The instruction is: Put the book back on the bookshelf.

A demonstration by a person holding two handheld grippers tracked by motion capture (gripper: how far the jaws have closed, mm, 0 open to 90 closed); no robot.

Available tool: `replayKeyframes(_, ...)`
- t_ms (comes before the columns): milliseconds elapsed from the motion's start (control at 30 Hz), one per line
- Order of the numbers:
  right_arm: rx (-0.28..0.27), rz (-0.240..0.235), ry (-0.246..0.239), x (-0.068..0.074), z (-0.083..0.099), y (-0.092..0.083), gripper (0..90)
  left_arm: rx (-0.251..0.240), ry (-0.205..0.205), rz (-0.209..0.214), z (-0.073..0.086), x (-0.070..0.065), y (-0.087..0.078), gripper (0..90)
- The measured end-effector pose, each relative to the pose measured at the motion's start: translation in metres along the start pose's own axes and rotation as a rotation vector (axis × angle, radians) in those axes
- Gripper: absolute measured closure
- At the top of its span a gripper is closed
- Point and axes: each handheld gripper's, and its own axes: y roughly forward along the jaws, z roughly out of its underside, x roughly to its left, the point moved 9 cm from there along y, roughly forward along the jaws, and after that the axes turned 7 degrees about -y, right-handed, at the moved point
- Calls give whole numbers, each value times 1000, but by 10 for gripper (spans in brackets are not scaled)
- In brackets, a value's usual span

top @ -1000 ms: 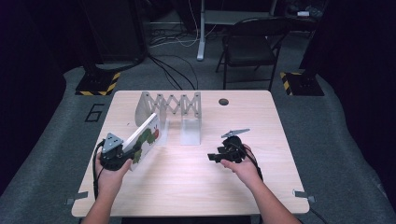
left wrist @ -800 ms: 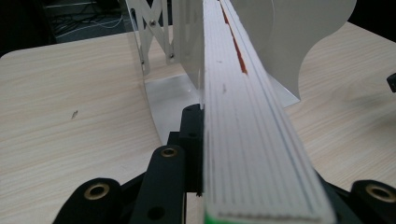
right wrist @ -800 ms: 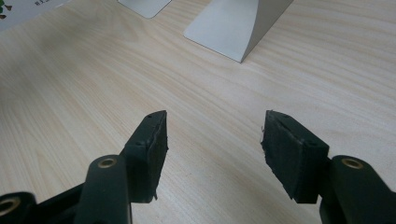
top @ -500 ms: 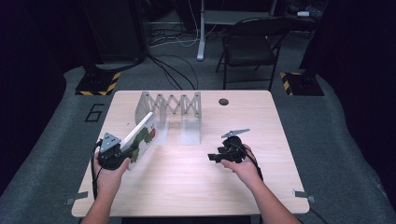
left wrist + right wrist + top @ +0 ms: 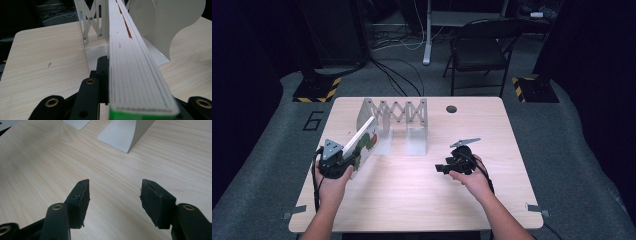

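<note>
A pale wooden table stands on grey carpet in a dark room, with a folding chair beyond its far edge and a white accordion-style book rack set up near the far left of the top. Your left gripper is clamped on a thick book, holding it on edge and tilted just in front of the rack's left end, perhaps touching the rack's base, though the angle makes that hard to judge. Your right gripper rests low over bare wood to the right of the rack, its jaws apart with nothing between them.
</note>
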Motion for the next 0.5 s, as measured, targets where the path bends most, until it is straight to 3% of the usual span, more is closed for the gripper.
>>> replayKeyframes(500,1,-3,4,0,1,0,402,1,-8,-48,-12,1,22,754)
